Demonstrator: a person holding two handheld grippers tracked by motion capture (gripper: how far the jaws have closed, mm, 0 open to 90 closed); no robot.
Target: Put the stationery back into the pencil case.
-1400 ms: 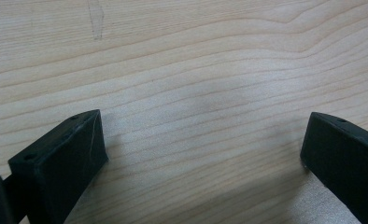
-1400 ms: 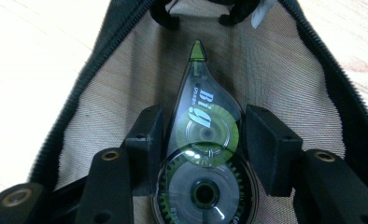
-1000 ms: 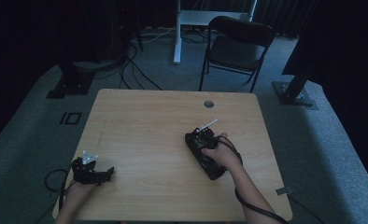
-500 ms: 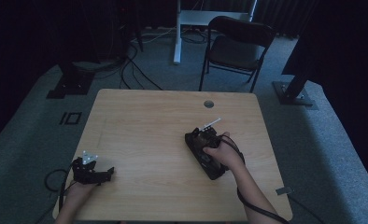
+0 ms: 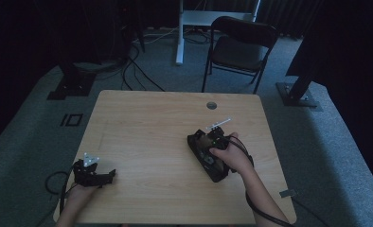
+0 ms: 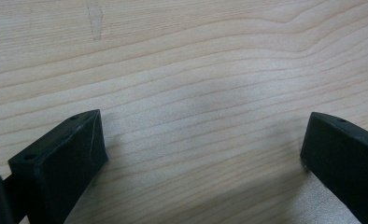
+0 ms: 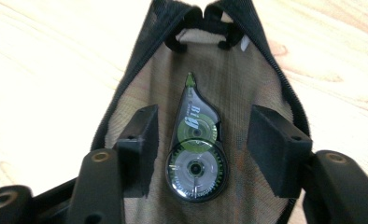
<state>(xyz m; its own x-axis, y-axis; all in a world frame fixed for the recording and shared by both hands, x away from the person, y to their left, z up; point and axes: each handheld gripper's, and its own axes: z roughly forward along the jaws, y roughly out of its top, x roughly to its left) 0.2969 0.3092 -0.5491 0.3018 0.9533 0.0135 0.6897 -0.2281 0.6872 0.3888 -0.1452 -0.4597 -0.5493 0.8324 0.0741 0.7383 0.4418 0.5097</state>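
A black zip pouch [image 7: 259, 79] lies opened out on the wooden table [image 7: 46, 70], showing its tan mesh lining. A clear green correction-tape dispenser [image 7: 194, 158] rests on that lining with its tip pointing away. My right gripper [image 7: 203, 140] is open, one jaw on each side of the dispenser and neither pressing on it. In the high view the right gripper [image 5: 212, 144] sits over the pouch [image 5: 215, 170] right of the table's centre. My left gripper [image 5: 110, 174] rests at the front left corner, open over bare wood [image 6: 203, 154].
A round cable hole [image 5: 211, 105] sits near the table's far edge. A black folding chair [image 5: 241, 47] stands behind the table, with stand bases [image 5: 298, 94] and cables [image 5: 132, 71] on the grey carpet. Cables trail from both grippers off the front edge.
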